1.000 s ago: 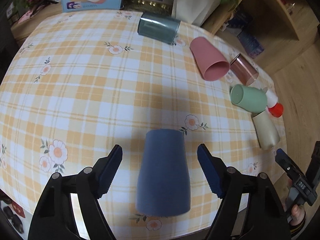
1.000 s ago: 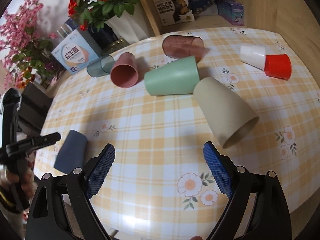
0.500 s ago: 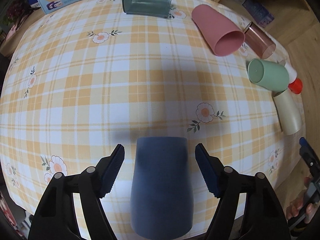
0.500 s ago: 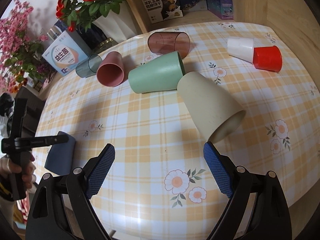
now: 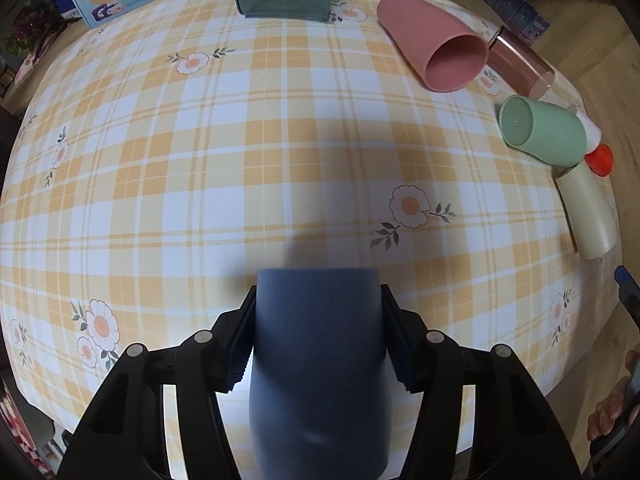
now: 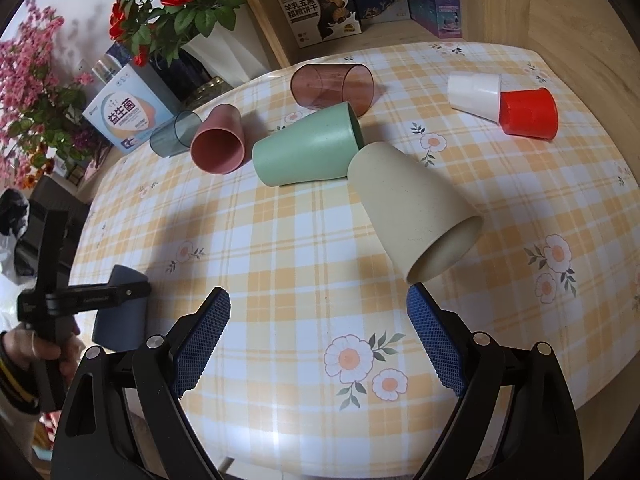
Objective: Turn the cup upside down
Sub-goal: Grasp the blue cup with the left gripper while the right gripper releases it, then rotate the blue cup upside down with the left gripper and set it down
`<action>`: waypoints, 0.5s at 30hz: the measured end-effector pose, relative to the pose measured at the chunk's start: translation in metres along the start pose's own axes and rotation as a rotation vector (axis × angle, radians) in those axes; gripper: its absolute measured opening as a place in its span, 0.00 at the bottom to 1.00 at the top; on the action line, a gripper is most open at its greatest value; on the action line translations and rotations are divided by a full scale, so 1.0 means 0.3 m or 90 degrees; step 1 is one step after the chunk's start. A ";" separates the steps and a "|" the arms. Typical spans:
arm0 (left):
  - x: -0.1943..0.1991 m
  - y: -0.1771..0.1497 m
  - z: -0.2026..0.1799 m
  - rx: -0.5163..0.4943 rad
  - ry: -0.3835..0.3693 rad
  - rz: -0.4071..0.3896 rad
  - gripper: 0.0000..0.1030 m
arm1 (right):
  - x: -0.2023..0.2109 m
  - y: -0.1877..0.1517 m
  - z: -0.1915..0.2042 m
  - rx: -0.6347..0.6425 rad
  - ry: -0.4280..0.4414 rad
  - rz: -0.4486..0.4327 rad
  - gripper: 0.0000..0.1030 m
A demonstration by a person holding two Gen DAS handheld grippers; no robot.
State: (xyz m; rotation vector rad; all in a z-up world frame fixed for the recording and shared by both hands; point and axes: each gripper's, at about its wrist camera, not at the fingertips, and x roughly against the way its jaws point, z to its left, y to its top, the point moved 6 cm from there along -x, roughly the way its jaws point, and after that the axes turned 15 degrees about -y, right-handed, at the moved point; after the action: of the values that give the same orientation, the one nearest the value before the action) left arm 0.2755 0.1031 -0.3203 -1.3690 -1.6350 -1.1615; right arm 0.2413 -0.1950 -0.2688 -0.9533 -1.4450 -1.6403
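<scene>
The left gripper (image 5: 318, 332) is closed on the blue cup (image 5: 318, 364), its two ribbed pads pressed against the cup's opposite sides about partway along its length. The blue cup lies near the front edge of the table (image 5: 248, 152), its flat closed end pointing away from the camera and its wider end toward it. From the right wrist view the same blue cup (image 6: 120, 316) shows at the table's left edge, with one black finger of the left gripper (image 6: 100, 298) crossing its side. The right gripper (image 6: 318, 322) is spread wide with nothing between its blue pads, hanging over bare checked cloth just short of the beige cup (image 6: 416, 208), which lies on its side with its mouth toward the camera. Behind it lie a green cup (image 6: 308, 152), a pink cup (image 6: 220, 140), a grey clear cup (image 6: 176, 134) and a brown clear cup (image 6: 332, 88), all on their sides. Well to the right a white cup (image 6: 474, 92) sits nested in a red cup (image 6: 528, 112).
</scene>
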 end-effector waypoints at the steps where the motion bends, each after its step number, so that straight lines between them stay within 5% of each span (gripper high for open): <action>1: 0.016 -0.012 -0.003 -0.005 -0.004 -0.007 0.54 | -0.001 -0.002 -0.001 -0.001 0.000 0.002 0.84; 15: 0.194 -0.120 0.019 0.035 -0.054 -0.124 0.54 | 0.006 -0.008 0.004 -0.003 -0.003 -0.003 0.84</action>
State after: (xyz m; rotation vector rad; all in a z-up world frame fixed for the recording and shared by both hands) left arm 0.2290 0.1275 -0.2762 -1.2606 -1.8814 -1.1730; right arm 0.2385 -0.1938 -0.2682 -0.9574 -1.4477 -1.6467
